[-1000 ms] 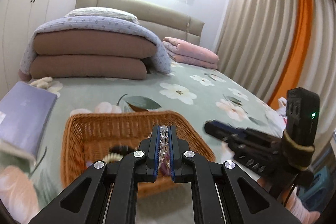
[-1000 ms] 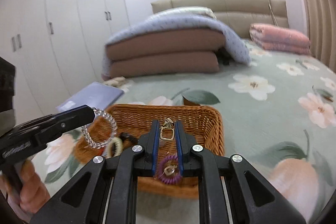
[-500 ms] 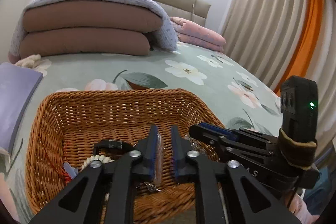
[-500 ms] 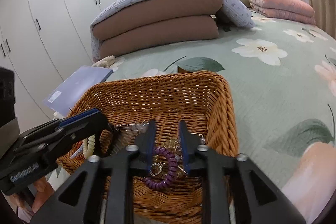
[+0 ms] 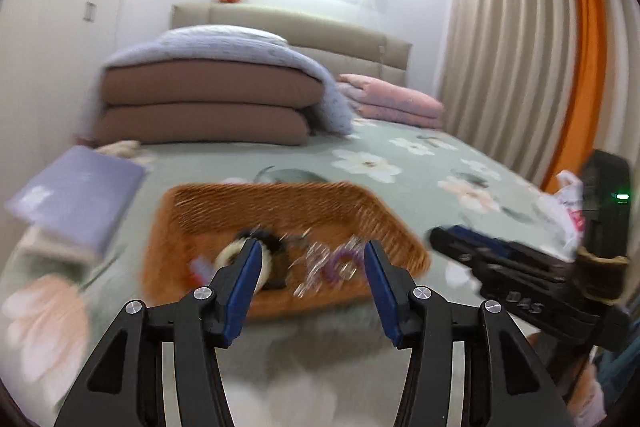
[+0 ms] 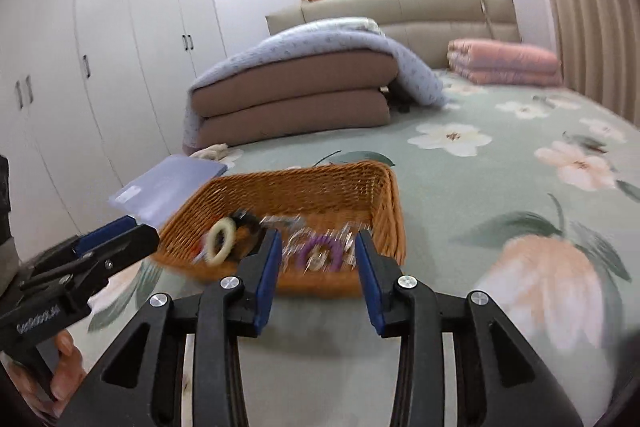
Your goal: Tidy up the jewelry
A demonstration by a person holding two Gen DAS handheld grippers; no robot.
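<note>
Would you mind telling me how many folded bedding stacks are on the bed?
2: a brown stack under a lavender quilt by the headboard's left side, and a pink stack to its right. Others may be hidden.

The black left gripper with blue-padded fingers (image 5: 312,251) points forward, its jaws spread wide with nothing between the pads. The black right gripper with blue-padded fingers (image 6: 316,241) is level beside it, jaws likewise wide apart and holding nothing. Bare fingertips (image 6: 66,359) of the left hand grip its handle.
</note>
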